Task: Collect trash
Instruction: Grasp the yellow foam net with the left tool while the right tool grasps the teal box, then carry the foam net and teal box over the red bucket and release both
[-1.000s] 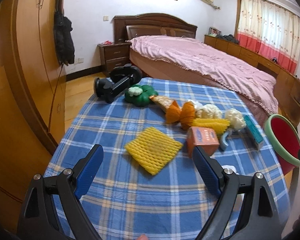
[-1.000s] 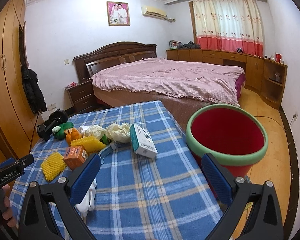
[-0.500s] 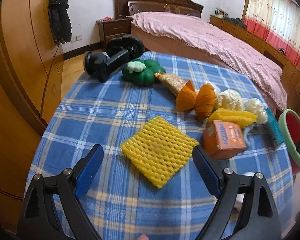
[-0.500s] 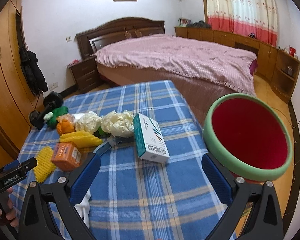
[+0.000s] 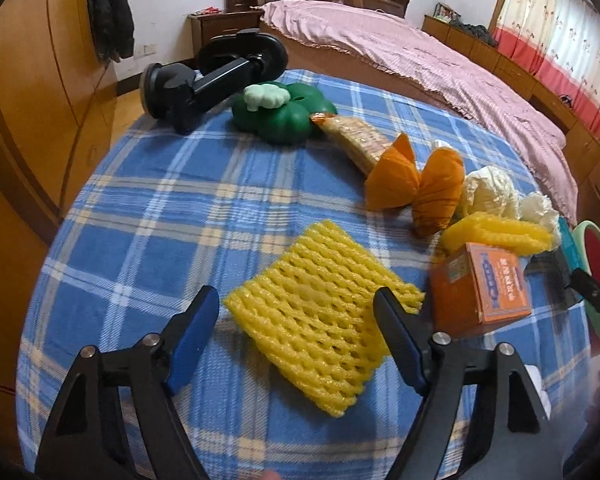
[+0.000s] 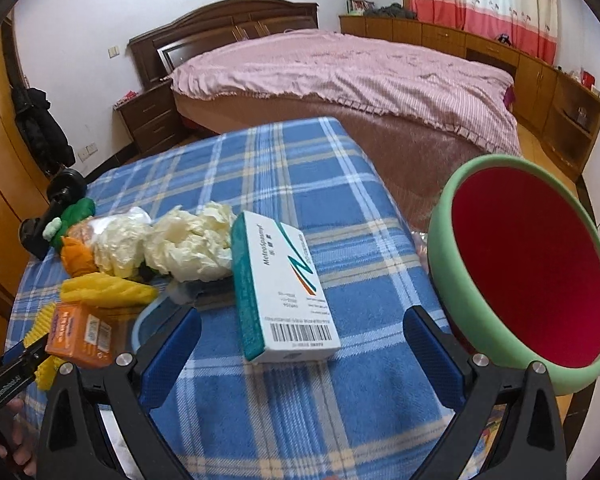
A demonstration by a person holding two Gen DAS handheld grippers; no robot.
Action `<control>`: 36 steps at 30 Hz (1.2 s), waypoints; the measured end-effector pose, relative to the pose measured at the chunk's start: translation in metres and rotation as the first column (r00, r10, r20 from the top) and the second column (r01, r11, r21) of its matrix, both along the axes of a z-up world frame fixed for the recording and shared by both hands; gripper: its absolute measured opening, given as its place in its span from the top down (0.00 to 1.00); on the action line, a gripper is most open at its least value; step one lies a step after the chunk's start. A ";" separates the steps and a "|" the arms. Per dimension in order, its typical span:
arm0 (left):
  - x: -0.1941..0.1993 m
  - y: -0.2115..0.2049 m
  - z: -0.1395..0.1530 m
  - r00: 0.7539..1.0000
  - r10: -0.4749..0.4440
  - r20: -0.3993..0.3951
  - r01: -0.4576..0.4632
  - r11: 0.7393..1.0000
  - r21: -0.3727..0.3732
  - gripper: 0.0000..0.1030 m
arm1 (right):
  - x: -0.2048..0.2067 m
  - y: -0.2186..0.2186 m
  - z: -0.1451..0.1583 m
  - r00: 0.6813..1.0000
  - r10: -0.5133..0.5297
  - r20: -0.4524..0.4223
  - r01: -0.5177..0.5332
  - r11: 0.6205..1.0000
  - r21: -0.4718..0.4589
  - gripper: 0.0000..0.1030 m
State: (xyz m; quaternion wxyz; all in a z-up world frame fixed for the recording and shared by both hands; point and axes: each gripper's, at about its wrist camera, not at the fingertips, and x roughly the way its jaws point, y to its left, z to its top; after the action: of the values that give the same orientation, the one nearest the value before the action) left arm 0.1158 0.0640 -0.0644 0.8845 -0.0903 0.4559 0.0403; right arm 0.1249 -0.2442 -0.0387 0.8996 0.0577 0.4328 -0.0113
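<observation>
A: Where was the left gripper [image 5: 296, 320] at that moment?

B: Low in the frame of its own camera, over the blue plaid tablecloth [image 5: 172, 208]. Its jaws were still fairly wide but closing, with the yellow foam net [image 5: 320, 316] lying flat between them. The blue pads did not seem to press on it.

A: And the other trash?

B: To the right of the net stood an orange carton [image 5: 484, 288], just beside the gripper's right finger. Above it lay a second yellow foam sleeve [image 5: 500, 232], then two wads of crumpled paper [image 5: 488, 196], an orange wrapper [image 5: 416, 188] and a snack packet [image 5: 356, 136] running toward the upper middle. A green pumpkin-shaped toy [image 5: 288, 116] and a black suction mount [image 5: 212, 80] sat at the far edge of the table.

A: The right gripper [image 6: 302, 344]?

B: Its jaws stood wide with nothing held. In its view a white and teal medicine box [image 6: 288, 288] lay on the cloth between the fingers and a little ahead of them, untouched. The red bin with the green rim [image 6: 452, 264] filled the right side of that frame, beside the table's edge, tilted toward the camera and showing its red inside.

A: Anything of the person?

B: Fingertips [image 6: 18, 440] showed at the lower left of the right view, under the left gripper's handle.
</observation>
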 end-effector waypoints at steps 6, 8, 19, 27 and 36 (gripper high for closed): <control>0.001 -0.001 0.001 0.998 -0.062 0.028 0.064 0.996 -0.065 0.43 | 0.004 -0.001 -0.009 0.999 -0.009 -0.033 0.010 1.000 0.024 0.26; 0.001 -0.002 0.001 0.996 -0.082 0.035 0.085 0.993 -0.085 0.47 | 0.005 -0.002 -0.012 0.999 -0.017 -0.038 0.018 0.999 0.033 0.33; 0.007 0.008 -0.002 0.990 -0.121 0.074 0.133 0.971 -0.199 0.74 | 0.005 -0.007 -0.014 0.997 -0.059 -0.041 0.060 0.998 0.008 0.68; 0.008 0.011 0.000 0.985 -0.143 0.096 0.162 0.958 -0.238 0.88 | 0.001 -0.006 -0.013 0.997 -0.072 -0.023 0.073 0.997 0.015 0.79; -0.018 0.005 0.031 0.975 -0.123 0.185 0.165 0.958 -0.233 0.89 | -0.026 -0.002 0.016 0.997 -0.034 0.066 0.032 0.999 0.032 0.79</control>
State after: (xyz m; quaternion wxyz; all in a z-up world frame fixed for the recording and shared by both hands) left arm 0.0980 0.0686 -0.0338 0.9024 -0.1692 0.3861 -0.0890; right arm 0.0991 -0.2463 -0.0226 0.9122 0.0791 0.4016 -0.0174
